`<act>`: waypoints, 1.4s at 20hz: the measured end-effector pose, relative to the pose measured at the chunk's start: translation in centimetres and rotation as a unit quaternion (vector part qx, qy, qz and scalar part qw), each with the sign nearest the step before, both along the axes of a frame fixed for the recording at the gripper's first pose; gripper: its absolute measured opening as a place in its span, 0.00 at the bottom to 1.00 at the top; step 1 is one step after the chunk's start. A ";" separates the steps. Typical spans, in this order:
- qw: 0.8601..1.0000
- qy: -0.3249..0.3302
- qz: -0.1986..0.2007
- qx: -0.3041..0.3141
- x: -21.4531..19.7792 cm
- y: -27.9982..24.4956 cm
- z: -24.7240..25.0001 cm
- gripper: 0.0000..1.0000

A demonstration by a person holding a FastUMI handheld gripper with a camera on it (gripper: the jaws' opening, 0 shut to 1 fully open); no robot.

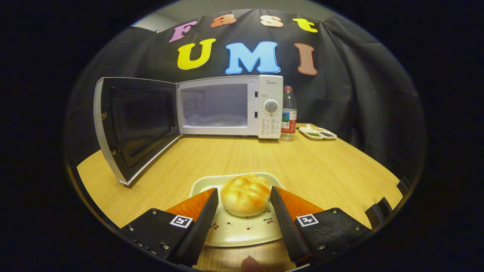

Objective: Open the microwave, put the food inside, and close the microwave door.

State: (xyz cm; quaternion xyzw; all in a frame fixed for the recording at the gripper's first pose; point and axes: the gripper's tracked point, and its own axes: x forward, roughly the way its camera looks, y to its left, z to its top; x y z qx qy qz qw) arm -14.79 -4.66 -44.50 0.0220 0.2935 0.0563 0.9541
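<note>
The bun (245, 195), round, glossy and golden-brown on top, sits on a pale square plate (230, 230) with rounded corners and small cherry prints. It lies between the fingers of the gripper (244, 196), whose jaws stand open, one on each side of the bun with a narrow gap left on both sides; neither finger clearly touches it. The plate rests near the front edge of the wooden table (321, 166), whose light grain runs bare all the way to the microwave (230, 106). That white, boxy oven stands at the far side, its door (132, 126) swung wide to the left, the cavity open. Just right of it stands a clear plastic bottle (289, 113), then a small divided white dish (317, 133).
</note>
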 end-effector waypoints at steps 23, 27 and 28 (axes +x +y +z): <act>0.995 -0.060 0.081 0.018 6.5 6.4 8.8 0.73; 0.992 -0.072 0.092 0.045 10.2 9.6 10.4 0.73; 0.992 -0.065 0.092 0.056 11.2 10.5 10.3 0.73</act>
